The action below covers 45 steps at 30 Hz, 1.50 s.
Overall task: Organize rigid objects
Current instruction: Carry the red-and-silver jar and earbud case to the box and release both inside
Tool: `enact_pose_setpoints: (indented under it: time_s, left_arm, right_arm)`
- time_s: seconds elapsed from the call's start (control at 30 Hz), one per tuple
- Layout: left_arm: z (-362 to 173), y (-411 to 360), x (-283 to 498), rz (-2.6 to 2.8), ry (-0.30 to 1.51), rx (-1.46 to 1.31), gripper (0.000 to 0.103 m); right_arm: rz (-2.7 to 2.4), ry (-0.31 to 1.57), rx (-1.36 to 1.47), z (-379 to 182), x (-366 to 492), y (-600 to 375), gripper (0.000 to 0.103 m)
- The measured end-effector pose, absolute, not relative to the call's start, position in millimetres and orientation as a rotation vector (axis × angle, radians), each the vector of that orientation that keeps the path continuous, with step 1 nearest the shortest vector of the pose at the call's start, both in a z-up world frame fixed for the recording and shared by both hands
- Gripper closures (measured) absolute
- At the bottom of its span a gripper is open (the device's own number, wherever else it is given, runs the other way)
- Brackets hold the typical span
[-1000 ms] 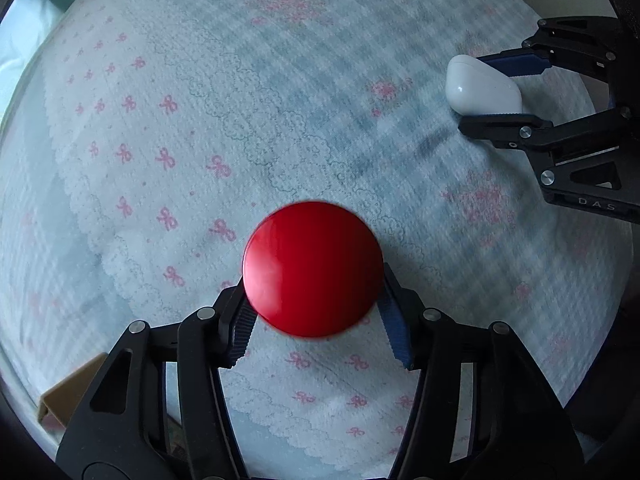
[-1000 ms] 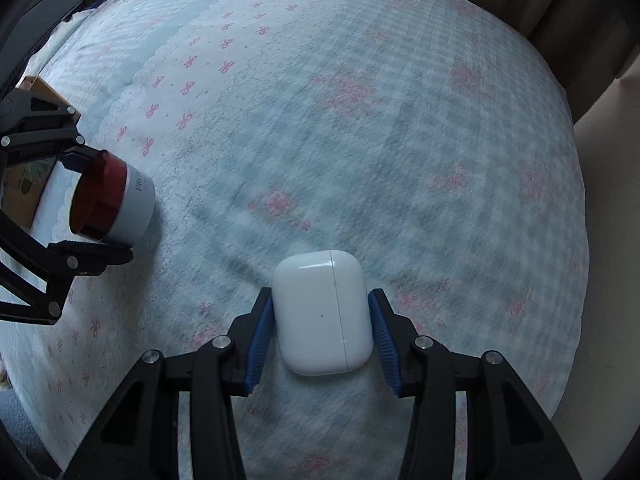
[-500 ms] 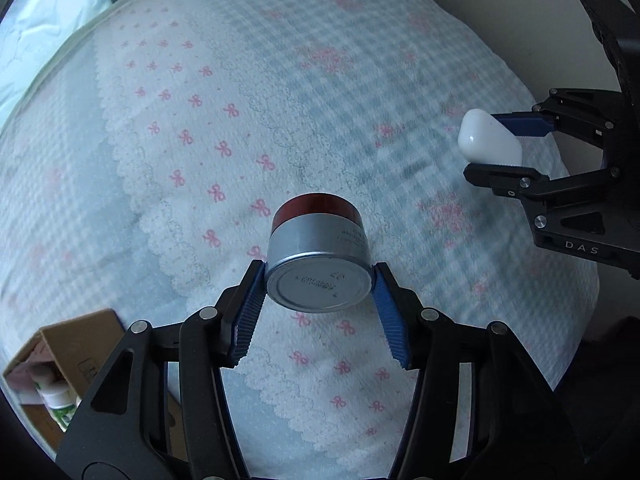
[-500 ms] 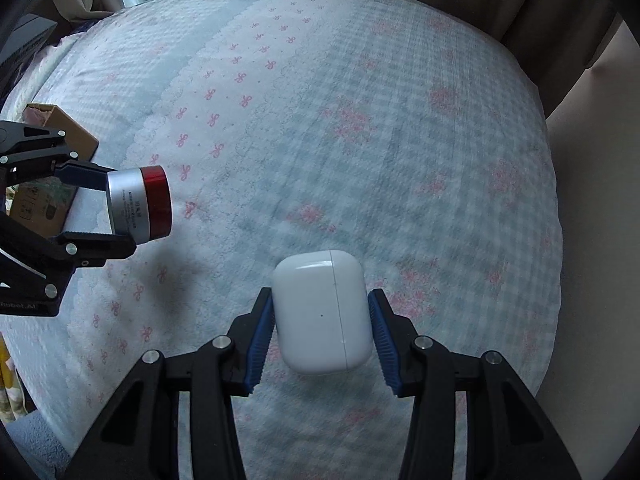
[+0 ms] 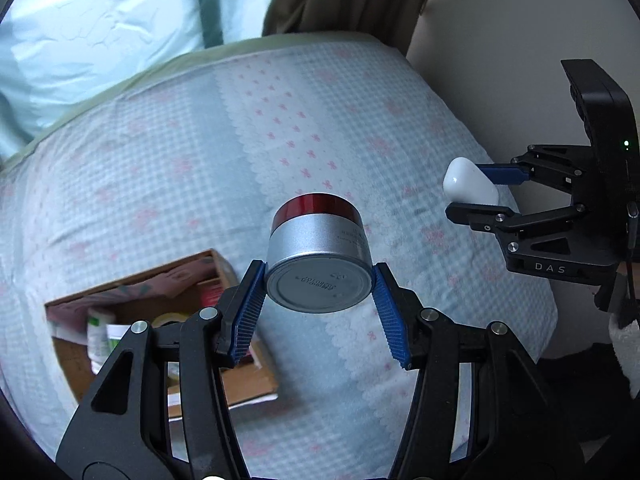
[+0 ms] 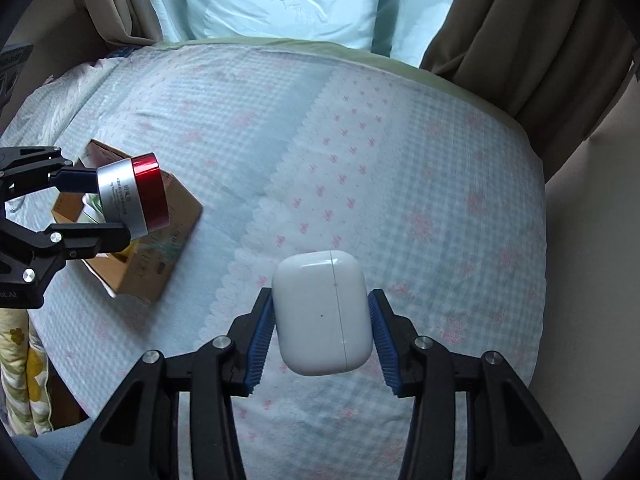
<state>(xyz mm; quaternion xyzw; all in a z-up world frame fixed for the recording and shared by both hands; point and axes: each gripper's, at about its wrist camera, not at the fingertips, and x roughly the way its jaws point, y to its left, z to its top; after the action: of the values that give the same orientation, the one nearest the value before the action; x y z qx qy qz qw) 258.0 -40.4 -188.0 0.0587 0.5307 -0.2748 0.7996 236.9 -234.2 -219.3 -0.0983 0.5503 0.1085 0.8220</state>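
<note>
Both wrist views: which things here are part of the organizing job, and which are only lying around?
Part of the job:
- red-lidded silver jar, held by the left gripper
- white earbud case, held by the right gripper
- cardboard box, already holding items

Only around:
- bedspread
- curtains

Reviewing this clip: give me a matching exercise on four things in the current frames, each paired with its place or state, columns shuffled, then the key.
Things:
1. silver jar with red lid
2. white earbud case
3. cardboard box
4. brown curtain

Places or states:
A. lying open on the bedspread, items inside
B. clamped in the right gripper
C. hanging beyond the bed's far edge
D. clamped in the left gripper

Pairs: 1-D, 2-B, 3-A, 4-C
</note>
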Motion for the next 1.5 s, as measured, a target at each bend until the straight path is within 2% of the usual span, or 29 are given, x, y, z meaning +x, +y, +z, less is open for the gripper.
enact_pose_setpoints:
  time_s: [0.17, 0.33, 0.53, 0.73, 1.03, 1.5]
  left_arm:
    - [-158, 38, 250, -0.549, 1.093, 0.091, 0.053]
    - [-156, 116, 241, -0.511, 1.098, 0.081, 0.053]
    - [-187, 193, 237, -0.488, 1.129, 0.093, 0.053]
    - [-249, 246, 240, -0.487, 1.199, 0.09, 0.053]
    - [-340, 275, 254, -0.469, 1.303, 0.029, 0.053]
    - [-368, 252, 258, -0.493, 1.359, 0.188, 0.053]
  right_arm:
    - [0.267, 1.141, -0.2, -194, 234, -161, 0.06]
    - [0.3, 1.143, -0.155, -189, 239, -84, 0.06]
    - [0.304, 1.174, -0.103, -210, 245, -6, 0.06]
    - [0.252, 1.258, -0.05, -254, 248, 47, 0.06]
    - [0.208, 1.361, -0.066, -329, 256, 86, 0.06]
    - [0.232, 1.459, 0.024, -381, 270, 94, 0.06]
